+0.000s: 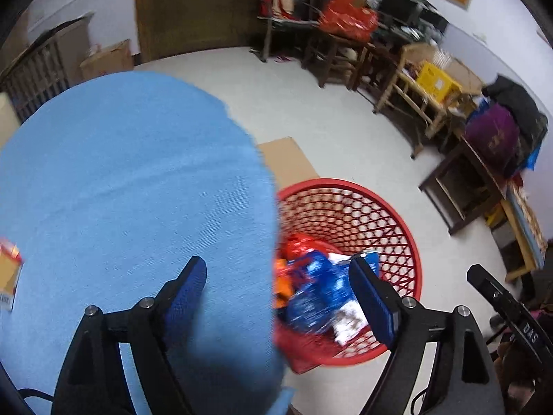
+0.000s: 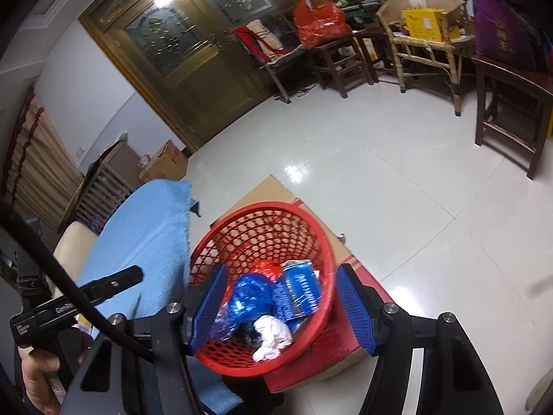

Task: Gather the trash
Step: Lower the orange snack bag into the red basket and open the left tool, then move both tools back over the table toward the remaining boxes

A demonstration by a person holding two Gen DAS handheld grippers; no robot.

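Floor [image 2: 380, 180]: pale glossy tile, carrying all furniture and the basket's support.

Double door [image 2: 193, 48]: brown frame, patterned glass, in the far wall.

Counter [image 1: 121, 180]: covered in a light blue cloth; its edge stands just beside the basket. A small yellow-and-red packet [image 1: 9, 273] lies on the cloth at the far left edge of the left wrist view, blurred.

Chairs: a rattan armchair [image 2: 428, 45] holding a yellow box [image 2: 423, 24]; a dark wooden stool [image 2: 335, 58] bearing a red plastic bag [image 2: 319, 24].

Cardboard box [image 2: 349, 325]: flat, brown with red print, lying on the floor under the basket.

Red mesh basket [image 2: 262, 231]: round, plastic, resting on the cardboard box. It holds the collected trash: blue foil wrappers [image 2: 255, 294], a blue printed carton [image 2: 299, 287], a red wrapper [image 2: 266, 266] and a crumpled white tissue [image 2: 271, 337].

Left gripper [image 1: 276, 287]: blue-padded fingers spread wide apart, holding nothing; one finger over the cloth, the other over the basket.

Right gripper [image 2: 276, 307]: fingers spread wide apart, holding nothing, poised above the basket's contents.
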